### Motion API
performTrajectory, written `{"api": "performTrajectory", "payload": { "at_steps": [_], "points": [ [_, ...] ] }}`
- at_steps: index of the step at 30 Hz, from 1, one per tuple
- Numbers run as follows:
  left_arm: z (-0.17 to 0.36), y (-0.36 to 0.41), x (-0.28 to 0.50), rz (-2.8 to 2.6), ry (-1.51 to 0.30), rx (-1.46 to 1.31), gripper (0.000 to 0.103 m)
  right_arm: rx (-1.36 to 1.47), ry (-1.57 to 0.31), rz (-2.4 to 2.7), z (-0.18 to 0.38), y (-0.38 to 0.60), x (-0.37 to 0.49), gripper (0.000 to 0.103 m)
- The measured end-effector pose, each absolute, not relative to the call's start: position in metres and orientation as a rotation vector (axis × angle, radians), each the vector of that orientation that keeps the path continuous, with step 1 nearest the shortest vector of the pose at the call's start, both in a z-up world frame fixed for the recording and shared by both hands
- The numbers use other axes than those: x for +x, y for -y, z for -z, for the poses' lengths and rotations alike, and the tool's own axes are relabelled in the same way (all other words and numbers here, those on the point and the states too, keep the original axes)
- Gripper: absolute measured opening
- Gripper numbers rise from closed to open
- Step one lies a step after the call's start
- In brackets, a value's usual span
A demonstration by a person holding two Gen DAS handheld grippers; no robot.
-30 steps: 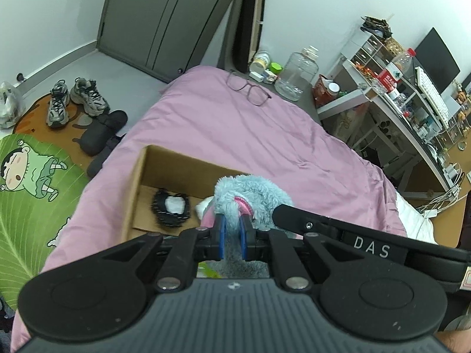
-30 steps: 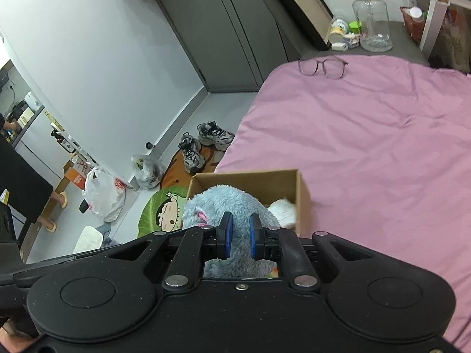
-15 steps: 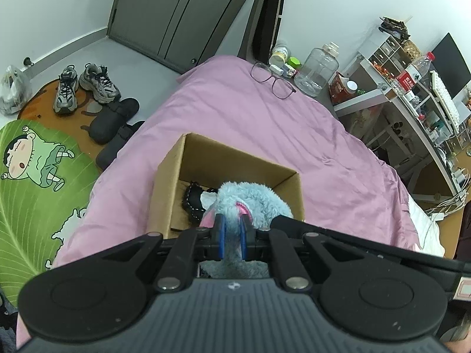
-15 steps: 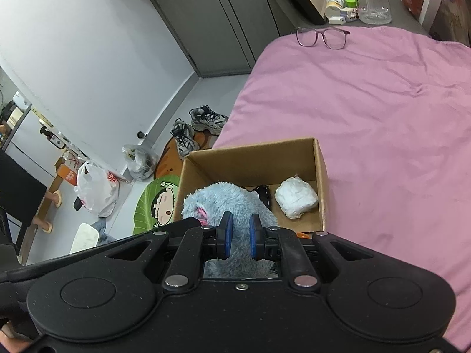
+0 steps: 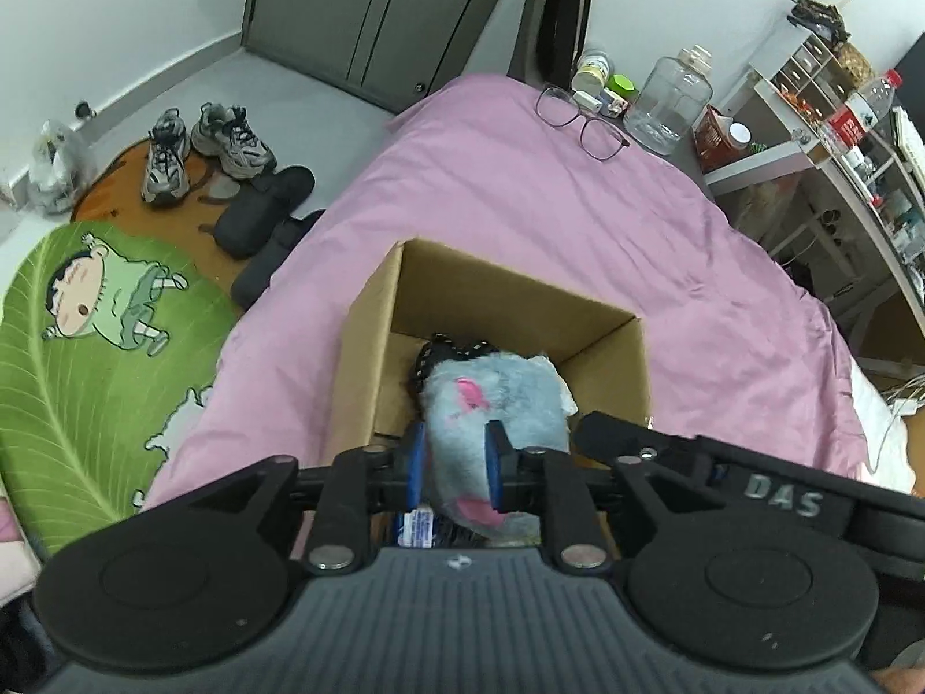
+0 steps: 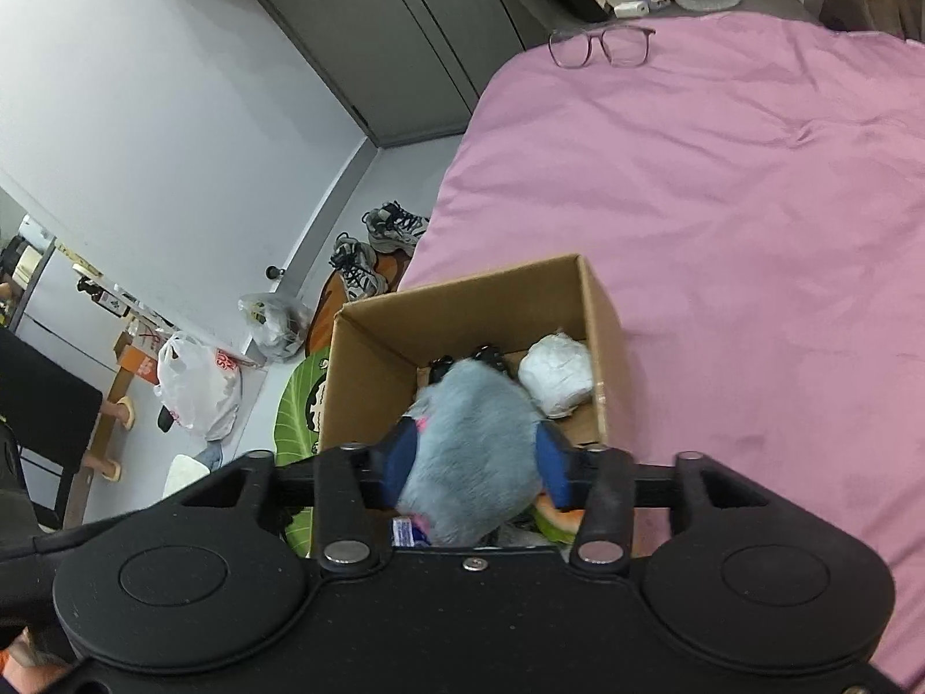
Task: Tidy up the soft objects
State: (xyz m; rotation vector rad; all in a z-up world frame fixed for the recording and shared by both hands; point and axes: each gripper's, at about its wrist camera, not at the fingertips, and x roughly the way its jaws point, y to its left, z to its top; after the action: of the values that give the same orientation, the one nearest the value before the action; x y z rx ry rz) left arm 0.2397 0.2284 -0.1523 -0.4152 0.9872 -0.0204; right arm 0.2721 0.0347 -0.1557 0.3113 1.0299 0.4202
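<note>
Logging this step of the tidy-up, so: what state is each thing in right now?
Plush toy: inside the box, between both grippers' fingers.
Cardboard box: open-topped, on the bed.
White bundle: in the box, beside the toy.
Black item: in the box, mostly hidden by the toy.
Left gripper: open around the toy.
Right gripper: open wide around the toy.
Glasses: unfolded, on the bed.

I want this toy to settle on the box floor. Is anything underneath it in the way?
Yes. The plush toy hangs between both open tools over the cardboard box; a black item and a white bundle already lie on the floor beneath and beside it.
</note>
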Motion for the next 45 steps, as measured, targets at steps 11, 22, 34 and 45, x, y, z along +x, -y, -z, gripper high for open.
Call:
{"api": "performTrajectory", "payload": {
  "at_steps": [11, 22, 34, 45],
  "points": [
    [0.096, -0.210, 0.217, -0.012, -0.948, -0.332, 0.088, 0.247, -0.953, -0.402, 0.111, 0.017, 0.248, 0.080],
    [0.053, -0.184, 0.185, -0.035, -0.910, -0.320, 0.100, 0.213, -0.914, -0.425, 0.073, 0.059, 0.227, 0.102],
    [0.014, -0.150, 0.141, -0.042, -0.850, -0.294, 0.102, 0.145, -0.896, -0.467, 0.045, 0.098, 0.194, 0.103],
    [-0.001, -0.111, 0.093, -0.017, -0.802, -0.300, 0.102, 0.094, -0.849, -0.468, 0.023, 0.136, 0.150, 0.103]
  ]
}}
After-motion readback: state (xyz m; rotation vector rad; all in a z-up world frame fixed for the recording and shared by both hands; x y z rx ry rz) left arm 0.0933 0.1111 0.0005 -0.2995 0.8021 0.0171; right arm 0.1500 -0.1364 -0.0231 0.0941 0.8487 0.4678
